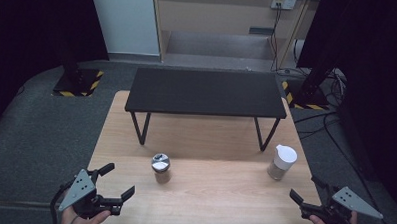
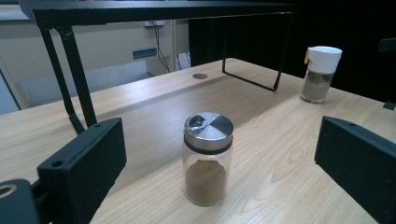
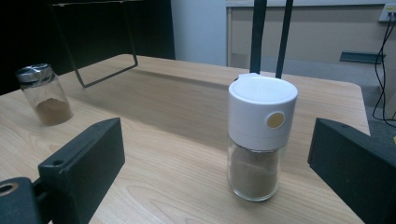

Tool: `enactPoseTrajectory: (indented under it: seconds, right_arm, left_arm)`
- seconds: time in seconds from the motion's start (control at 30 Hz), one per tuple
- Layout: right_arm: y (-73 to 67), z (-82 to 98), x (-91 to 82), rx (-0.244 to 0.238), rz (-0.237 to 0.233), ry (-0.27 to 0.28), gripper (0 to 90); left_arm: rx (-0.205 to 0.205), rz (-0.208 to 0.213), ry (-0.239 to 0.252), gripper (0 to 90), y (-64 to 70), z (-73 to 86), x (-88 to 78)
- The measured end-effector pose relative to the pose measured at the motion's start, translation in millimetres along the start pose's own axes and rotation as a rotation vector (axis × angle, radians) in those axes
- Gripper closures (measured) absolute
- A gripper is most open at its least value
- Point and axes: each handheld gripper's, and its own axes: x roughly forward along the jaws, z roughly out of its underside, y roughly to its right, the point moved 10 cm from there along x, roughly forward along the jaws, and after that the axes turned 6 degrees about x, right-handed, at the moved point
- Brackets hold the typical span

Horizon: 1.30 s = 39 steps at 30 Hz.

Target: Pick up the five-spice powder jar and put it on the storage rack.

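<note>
Both grippers sit at the near edge of the table point(image 1: 133, 190), jaws spread wide and empty. The left gripper point(image 1: 115, 185) faces the steel-capped jar point(image 1: 160, 169), which stands upright just ahead of it and a touch to its right, framed squarely between the jaws in the left gripper view. The right gripper point(image 1: 308, 192) lines up on the white-capped jar point(image 1: 282, 163), upright too, ahead and slightly to its left. Each jar is nearer its own side's hand, well apart from the other. Behind them stands the black rack point(image 1: 205, 92). A straight push forward looks like all either grasp needs.
</note>
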Motion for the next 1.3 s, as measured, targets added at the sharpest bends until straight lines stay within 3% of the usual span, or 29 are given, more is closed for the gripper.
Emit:
enactPoseTrajectory:
  seconds: [0.57,1.0,1.3]
  right_arm:
    - [-0.8,-0.2,-0.6,-0.006,-0.003,0.005,3.9]
    - [-0.6,-0.1,-0.8,0.005,-0.004,0.011,2.2]
    - [-0.3,0.4,-1.0,0.004,-0.009,0.013,1.9]
  left_arm:
    - [0.024,-0.012,-0.010,0.9,1.1,-6.5,-3.1]
    - [0.006,-0.005,-0.037,0.0,-5.7,-14.2,-10.8]
    - [0.058,0.000,-0.089,0.0,-13.1,-32.6,-18.4]
